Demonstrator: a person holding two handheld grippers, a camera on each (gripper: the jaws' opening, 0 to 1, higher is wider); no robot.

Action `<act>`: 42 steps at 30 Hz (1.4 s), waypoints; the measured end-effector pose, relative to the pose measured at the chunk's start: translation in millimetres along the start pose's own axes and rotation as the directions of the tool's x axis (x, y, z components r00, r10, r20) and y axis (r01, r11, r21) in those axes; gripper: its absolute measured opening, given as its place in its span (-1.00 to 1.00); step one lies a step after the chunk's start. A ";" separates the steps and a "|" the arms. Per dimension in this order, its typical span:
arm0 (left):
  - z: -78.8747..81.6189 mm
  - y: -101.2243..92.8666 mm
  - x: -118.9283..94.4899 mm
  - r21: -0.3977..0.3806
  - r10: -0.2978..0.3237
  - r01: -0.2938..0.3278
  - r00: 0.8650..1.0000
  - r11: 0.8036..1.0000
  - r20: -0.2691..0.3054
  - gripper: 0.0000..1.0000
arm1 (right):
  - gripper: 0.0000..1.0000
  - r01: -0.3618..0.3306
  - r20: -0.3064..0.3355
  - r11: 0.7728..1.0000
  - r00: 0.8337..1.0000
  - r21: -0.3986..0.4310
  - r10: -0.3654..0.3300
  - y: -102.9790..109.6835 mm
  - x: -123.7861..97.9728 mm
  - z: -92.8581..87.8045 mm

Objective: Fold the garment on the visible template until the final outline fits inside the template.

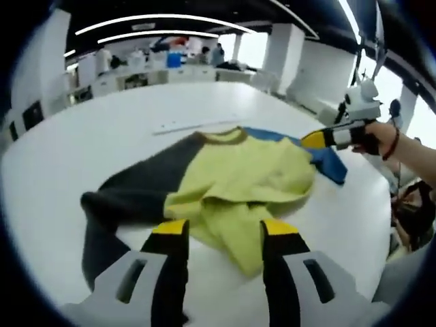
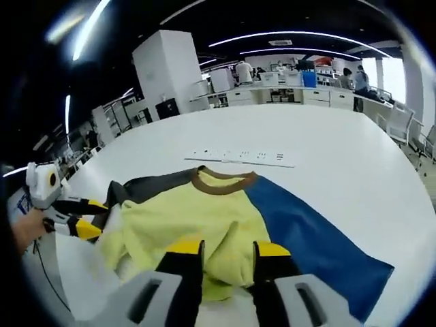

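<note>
Lying rumpled on the white tabletop (image 1: 82,143), the single garment (image 1: 238,177) — a sweater with a yellow-green body, one dark grey sleeve (image 1: 129,191) and one blue sleeve (image 2: 306,238) — sits between the two tools, its brown collar (image 2: 221,178) toward a pale strip (image 2: 238,157) lying just beyond it. The hem looks bunched up over the body, probably a fold only partly made. No template outline can be made out under the cloth. The left tool (image 1: 221,235) hovers near the hem, jaws parted and empty; the right tool (image 2: 228,255) hangs over the yellow cloth, jaws likewise spread with nothing between them. Each stands on its own sleeve's side, likely so both sleeves can be drawn inward.
</note>
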State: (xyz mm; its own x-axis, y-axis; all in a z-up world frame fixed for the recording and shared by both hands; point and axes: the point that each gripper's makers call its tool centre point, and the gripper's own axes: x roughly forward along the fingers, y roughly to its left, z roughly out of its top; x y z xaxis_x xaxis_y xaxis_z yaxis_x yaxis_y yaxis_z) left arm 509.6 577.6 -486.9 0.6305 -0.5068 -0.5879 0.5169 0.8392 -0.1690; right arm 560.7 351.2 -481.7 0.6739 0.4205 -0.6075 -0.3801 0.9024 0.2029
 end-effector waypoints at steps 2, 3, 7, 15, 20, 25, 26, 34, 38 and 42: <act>-5.2 0.6 -1.3 -0.019 0.005 -0.005 1.000 1.000 0.003 -0.27 | -0.50 0.008 -0.020 1.000 1.000 0.017 -0.008 0.4 -3.2 -7.6; -7.2 1.1 -1.6 -0.023 0.011 -0.011 1.000 1.000 0.002 -0.28 | -0.50 0.014 -0.029 1.000 0.999 0.017 -0.014 0.4 -4.0 -11.0; -13.7 -1.1 -2.2 -0.049 0.011 -0.011 1.000 0.999 -0.004 -0.28 | -0.52 0.041 -0.049 0.999 0.998 0.013 -0.040 -2.5 -6.8 -24.0; -26.7 -11.4 0.2 -0.058 -0.014 0.013 1.000 0.998 -0.018 -0.28 | -0.52 0.058 -0.087 0.998 0.995 0.022 -0.056 -7.3 -9.1 -40.0; -32.9 -15.4 1.2 -0.096 -0.027 0.025 0.999 0.995 -0.018 -0.29 | -0.53 0.058 -0.108 0.998 0.993 0.035 -0.054 -9.5 -7.0 -49.7; -38.1 -21.0 3.2 -0.150 -0.048 0.045 0.999 0.988 -0.019 -0.35 | -0.59 0.058 -0.130 0.997 0.990 0.059 -0.050 -10.7 -2.7 -59.5; -40.9 -21.7 4.1 -0.169 -0.055 0.049 0.998 0.984 -0.028 -0.36 | -0.61 0.054 -0.131 0.996 0.990 0.067 -0.045 -9.7 -1.6 -61.1; -49.2 -23.1 5.8 -0.206 -0.066 0.054 0.996 0.977 -0.052 -0.47 | -0.76 0.047 -0.132 0.996 0.991 0.069 -0.037 -8.7 2.5 -63.4; -51.7 -23.2 6.9 -0.216 -0.068 0.052 0.996 0.975 -0.065 -0.58 | -0.86 0.037 -0.135 0.997 0.991 0.070 -0.028 -7.5 4.3 -63.9; -53.8 -24.5 7.4 -0.222 -0.069 0.050 0.994 0.974 -0.079 -0.69 | -0.97 0.030 -0.141 0.998 0.990 0.047 -0.023 -4.3 5.9 -66.3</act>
State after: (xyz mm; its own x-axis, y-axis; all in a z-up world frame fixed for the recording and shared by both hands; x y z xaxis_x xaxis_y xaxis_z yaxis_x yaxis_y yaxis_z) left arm 470.5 563.9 -529.7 0.5458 -0.5460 -0.6356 0.4059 0.8359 -0.3696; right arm 524.3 343.6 -537.1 0.5861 0.3823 -0.7144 -0.3294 0.9180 0.2209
